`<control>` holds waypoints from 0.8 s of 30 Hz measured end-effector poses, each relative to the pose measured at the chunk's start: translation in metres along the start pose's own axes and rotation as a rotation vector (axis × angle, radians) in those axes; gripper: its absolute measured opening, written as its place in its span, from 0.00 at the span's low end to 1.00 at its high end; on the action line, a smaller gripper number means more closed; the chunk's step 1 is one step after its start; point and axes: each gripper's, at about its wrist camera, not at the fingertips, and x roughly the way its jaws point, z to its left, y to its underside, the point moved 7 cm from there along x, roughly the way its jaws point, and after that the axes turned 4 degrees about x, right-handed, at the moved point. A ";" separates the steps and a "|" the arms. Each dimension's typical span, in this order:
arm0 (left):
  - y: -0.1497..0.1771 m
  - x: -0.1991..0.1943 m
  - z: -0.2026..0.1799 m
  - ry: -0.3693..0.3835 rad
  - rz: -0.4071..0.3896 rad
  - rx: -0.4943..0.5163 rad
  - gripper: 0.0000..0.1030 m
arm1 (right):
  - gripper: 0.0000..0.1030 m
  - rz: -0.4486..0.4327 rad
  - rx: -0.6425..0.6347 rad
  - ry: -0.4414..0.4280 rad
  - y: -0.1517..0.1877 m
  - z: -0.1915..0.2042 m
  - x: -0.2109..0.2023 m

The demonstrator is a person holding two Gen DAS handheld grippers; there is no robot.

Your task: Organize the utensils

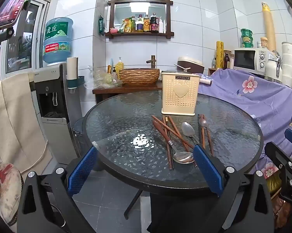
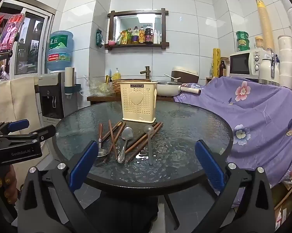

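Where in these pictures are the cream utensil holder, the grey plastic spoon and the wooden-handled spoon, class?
cream utensil holder point(image 2: 138, 103): right wrist view, on the front heart panel.
grey plastic spoon point(image 2: 150, 147): right wrist view, mid-handle.
wooden-handled spoon point(image 2: 100, 130): right wrist view, on the wooden handle.

bright, even overhead light glares white on the glass bench point(image 1: 111, 120), while both sharp fisheye views bow and darken at the corners.

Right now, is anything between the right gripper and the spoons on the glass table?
Nothing visible: the right gripper is open at the table's near edge, and the spoons lie ahead among chopsticks.
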 end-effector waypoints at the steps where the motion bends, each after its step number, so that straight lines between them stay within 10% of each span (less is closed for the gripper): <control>1: 0.000 0.000 0.000 -0.002 0.000 0.001 0.94 | 0.95 -0.002 0.001 0.000 0.000 0.000 -0.001; 24: 0.005 0.003 0.001 0.009 0.017 -0.005 0.94 | 0.95 0.014 0.007 0.003 0.000 -0.002 0.001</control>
